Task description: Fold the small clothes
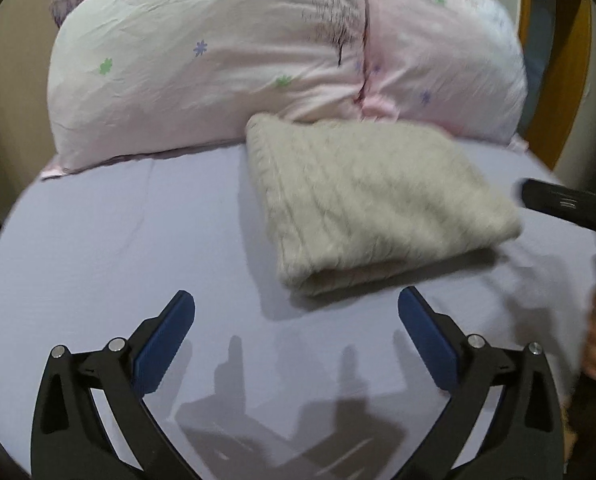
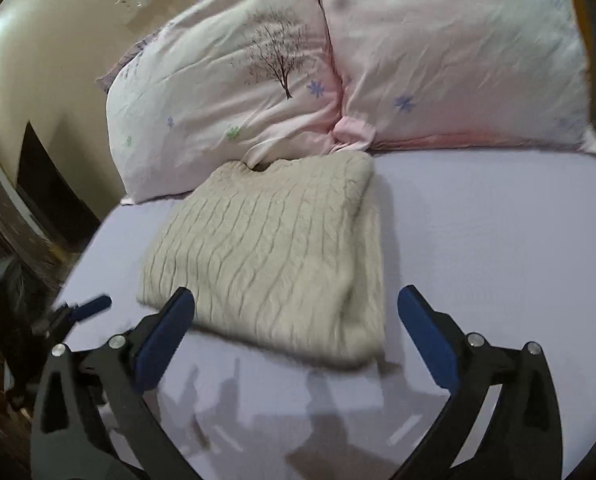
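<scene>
A lavender bedsheet covers the bed, with two pink floral pillows at its head against a beige wall. The folded cream cable-knit sweater lies flat just ahead of the right gripper, long axis running toward the pillows, rolled fold nearest. The left gripper and the right one both gape wide, empty.

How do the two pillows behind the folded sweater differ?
The left pillow shows a printed bare tree; the right pillow shows only small flowers. The left pillow touches the folded sweater; the right pillow sits off to the sweater's side. Both are pale pink and lean at the head of the lavender sheet.
</scene>
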